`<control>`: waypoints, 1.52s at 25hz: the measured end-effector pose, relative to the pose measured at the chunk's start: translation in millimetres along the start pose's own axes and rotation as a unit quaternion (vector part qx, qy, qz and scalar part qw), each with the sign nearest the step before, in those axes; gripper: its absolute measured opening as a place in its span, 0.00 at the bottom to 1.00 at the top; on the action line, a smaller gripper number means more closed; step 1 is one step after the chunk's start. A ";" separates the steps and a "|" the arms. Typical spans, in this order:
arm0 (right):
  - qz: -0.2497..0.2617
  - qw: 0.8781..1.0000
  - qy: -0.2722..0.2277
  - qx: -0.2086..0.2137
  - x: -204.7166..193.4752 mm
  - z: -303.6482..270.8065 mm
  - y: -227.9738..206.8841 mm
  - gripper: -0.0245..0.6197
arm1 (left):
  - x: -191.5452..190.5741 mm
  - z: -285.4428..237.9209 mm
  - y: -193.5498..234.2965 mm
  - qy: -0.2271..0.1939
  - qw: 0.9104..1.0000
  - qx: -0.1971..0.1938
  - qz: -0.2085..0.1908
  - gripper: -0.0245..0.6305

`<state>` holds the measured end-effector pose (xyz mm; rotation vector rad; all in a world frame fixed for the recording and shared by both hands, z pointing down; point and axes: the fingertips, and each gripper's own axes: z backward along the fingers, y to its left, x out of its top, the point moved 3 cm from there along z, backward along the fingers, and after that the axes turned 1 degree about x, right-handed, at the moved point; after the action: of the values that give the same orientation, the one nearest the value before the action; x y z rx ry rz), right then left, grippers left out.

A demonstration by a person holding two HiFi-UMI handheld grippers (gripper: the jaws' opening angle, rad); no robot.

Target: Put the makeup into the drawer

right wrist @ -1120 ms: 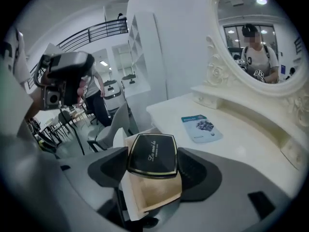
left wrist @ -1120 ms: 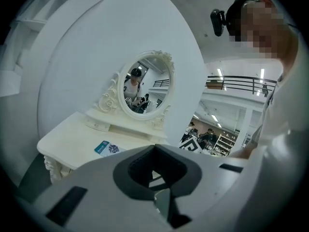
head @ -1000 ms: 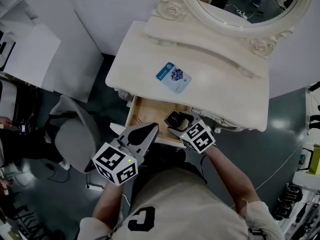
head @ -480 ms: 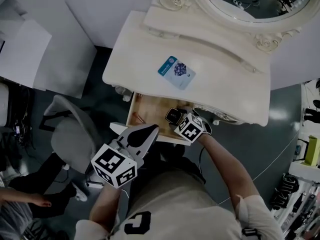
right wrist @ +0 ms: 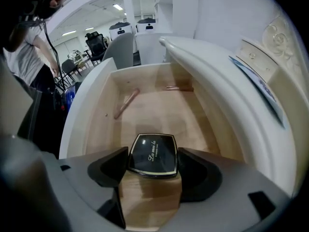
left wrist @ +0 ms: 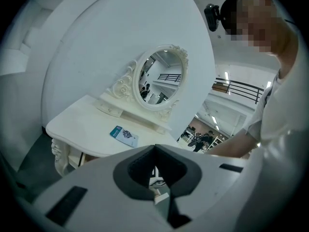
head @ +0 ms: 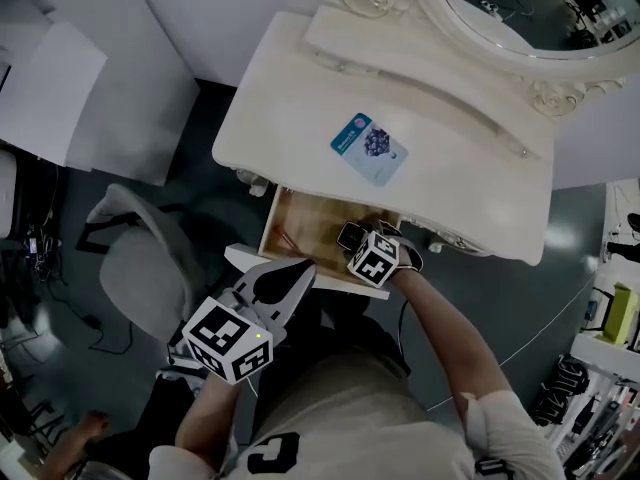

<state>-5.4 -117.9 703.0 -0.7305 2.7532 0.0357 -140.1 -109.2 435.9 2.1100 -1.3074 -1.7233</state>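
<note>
The cream-white dressing-table surface (head: 470, 183) stands by a pale wall under an oval carved mirror (head: 520, 8). A blue-and-white card (head: 370, 150) lies on it, and a grey chair (head: 150, 268) is at its left. Below its overhanging front edge the wooden drawer (right wrist: 164, 112) is open, with two thin brown sticks (right wrist: 126, 103) at the back and bare floor nearer me. My right hand-held gripper (right wrist: 153, 164) points down into it, jaws set wide around the black square compact (right wrist: 153, 153). My left hand-held gripper (head: 298, 271), jaws together and empty, hangs outside the drawer front.
</note>
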 end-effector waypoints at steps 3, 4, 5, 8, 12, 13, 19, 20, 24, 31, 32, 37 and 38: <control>0.009 1.000 0.019 0.005 -1.9 -13.3 1.4 0.56 | 0.1 0.4 7.1 -0.002 1.000 0.006 0.009 0.12; 0.009 1.000 0.023 0.006 -2.0 -16.9 1.1 0.56 | 0.5 0.5 9.0 -0.002 1.000 0.008 0.010 0.12; 0.009 1.000 0.025 0.005 -1.7 -19.7 0.0 0.56 | 0.7 0.2 10.6 -0.002 1.000 0.010 0.011 0.12; 0.005 1.000 0.027 -0.006 -1.6 -25.2 -4.8 0.56 | 0.3 -1.7 14.7 0.002 1.000 0.009 0.012 0.12; -0.010 0.999 0.030 -0.021 0.3 -31.1 -7.8 0.56 | -1.1 -1.6 19.6 0.004 1.000 0.015 0.021 0.12; -0.014 0.999 0.030 -0.023 0.7 -31.2 -8.8 0.57 | -0.5 -1.8 20.0 0.003 1.000 0.016 0.021 0.12; -0.065 0.997 -0.041 -0.031 11.0 2.7 -12.0 0.57 | 8.3 2.2 21.4 -0.006 1.000 0.025 0.015 0.12; -0.082 0.994 -0.062 -0.035 12.7 14.6 -12.5 0.57 | 10.1 2.5 21.1 -0.008 1.000 0.026 0.013 0.12; -0.141 0.979 -0.139 -0.054 10.1 64.5 -10.8 0.57 | 18.1 0.4 17.1 -0.016 0.999 0.032 -0.003 0.12; -0.214 0.950 -0.216 -0.065 -4.9 118.3 5.0 0.57 | 32.3 1.7 0.9 -0.030 0.998 0.037 -0.031 0.12; -0.225 0.947 -0.223 -0.059 -7.5 123.2 8.3 0.57 | 32.6 0.8 -4.5 -0.033 0.998 0.033 -0.029 0.12; -0.240 0.933 -0.263 -0.054 -10.9 147.7 14.2 0.57 | 34.6 -6.3 -30.3 -0.034 0.998 0.029 -0.055 0.12; -0.237 0.933 -0.267 -0.053 -13.5 153.2 14.3 0.57 | 33.0 -8.6 -35.9 -0.030 0.997 0.033 -0.065 0.12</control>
<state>40.5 -83.9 559.5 -1.1940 2.0217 0.2442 -114.3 -112.6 393.7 2.2412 -1.2854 -1.8318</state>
